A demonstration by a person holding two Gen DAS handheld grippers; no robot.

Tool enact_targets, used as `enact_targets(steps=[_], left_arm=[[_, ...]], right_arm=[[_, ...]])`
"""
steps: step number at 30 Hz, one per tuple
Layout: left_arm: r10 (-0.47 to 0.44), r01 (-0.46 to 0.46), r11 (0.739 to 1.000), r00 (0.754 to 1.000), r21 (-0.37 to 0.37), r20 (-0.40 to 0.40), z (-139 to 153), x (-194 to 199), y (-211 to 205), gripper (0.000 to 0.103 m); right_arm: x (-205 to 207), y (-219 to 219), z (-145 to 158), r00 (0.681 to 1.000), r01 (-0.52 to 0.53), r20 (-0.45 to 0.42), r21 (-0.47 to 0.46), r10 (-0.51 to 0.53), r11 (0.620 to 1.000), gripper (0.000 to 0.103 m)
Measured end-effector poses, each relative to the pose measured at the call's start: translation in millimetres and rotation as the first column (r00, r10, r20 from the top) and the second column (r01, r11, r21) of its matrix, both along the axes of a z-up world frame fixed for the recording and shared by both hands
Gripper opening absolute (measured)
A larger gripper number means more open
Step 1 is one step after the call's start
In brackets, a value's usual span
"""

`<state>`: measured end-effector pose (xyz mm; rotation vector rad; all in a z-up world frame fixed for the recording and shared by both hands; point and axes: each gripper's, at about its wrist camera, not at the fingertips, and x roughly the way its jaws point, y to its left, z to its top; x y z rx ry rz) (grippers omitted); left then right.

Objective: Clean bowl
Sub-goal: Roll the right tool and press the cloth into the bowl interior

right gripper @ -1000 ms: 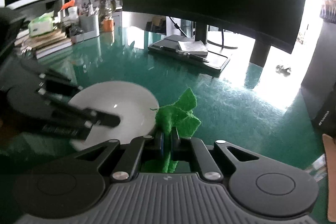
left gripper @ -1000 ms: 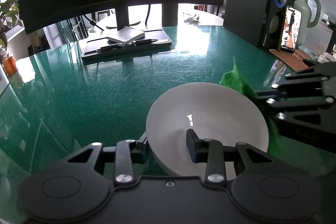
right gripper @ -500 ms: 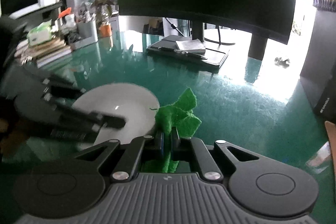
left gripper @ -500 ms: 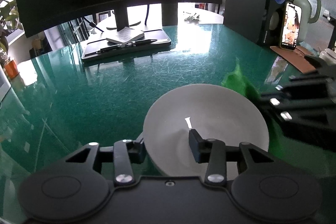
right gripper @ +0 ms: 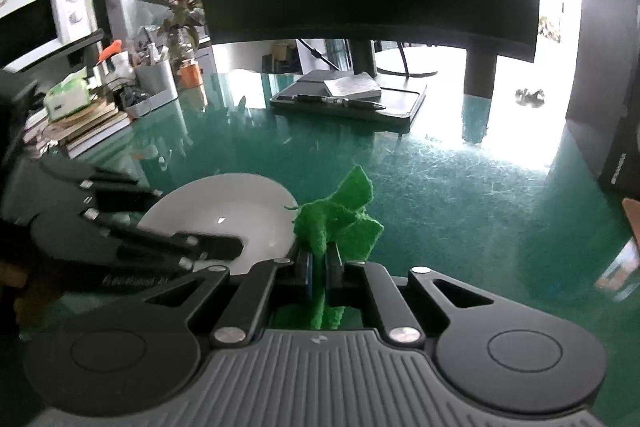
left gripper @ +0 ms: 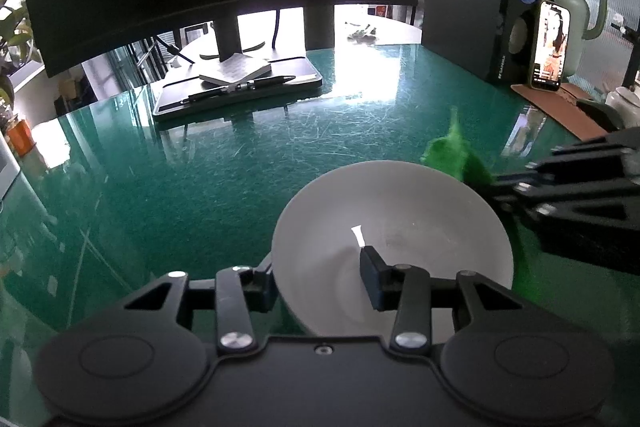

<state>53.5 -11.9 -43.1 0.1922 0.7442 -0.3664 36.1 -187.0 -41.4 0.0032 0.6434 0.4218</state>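
Your left gripper (left gripper: 316,277) straddles the near rim of the white bowl (left gripper: 400,211), 1 finger inside and 1 outside; whether it presses the rim I cannot tell. The bowl sits on the green table (left gripper: 200,179). Your right gripper (right gripper: 318,263) is closed tight on the green cloth (right gripper: 340,223), which stands just beside the bowl's right rim, outside it. So the bowl lies to the cloth's left; the right gripper is nearer the open inside.

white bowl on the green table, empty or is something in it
Empty: the white ceramic bowl shows only a bare glossy inside. The left gripper straddles its near rim; the crumpled green cloth is outside, beside it.
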Motion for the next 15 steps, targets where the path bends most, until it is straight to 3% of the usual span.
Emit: enact_targets(steps=[2,6,9,12,15], left_arm=[[-0.001,0.001,1.0,1.0,-0.002,0.001,0,0,1,0.04],[-0.004,0.004,1.0,1.0,-0.005,0.002,0,0,-1,0.04],[-0.011,0.011,1.0,1.0,-0.005,0.002,-1,0,-2,0.04],[-0.017,0.017,1.0,1.0,-0.006,0.003,-1,-1,-2,0.04],[-0.018,0.018,1.0,1.0,-0.007,0.003,-1,-1,-2,0.04]], right_arm=[[6,-1,-2,1.0,0.021,-0.014,0.034,-0.02,0.999,0.006],[11,-22,-14,0.986,0.121,-0.137,0.235,-0.091,0.964,0.006],[14,-37,-24,0.964,0.208,-0.235,0.371,-0.125,0.905,0.006],[17,-52,-33,0.932,0.299,-0.335,0.487,-0.141,0.82,0.006],[14,-62,-39,0.905,0.364,-0.4,0.548,-0.146,0.753,0.007]])
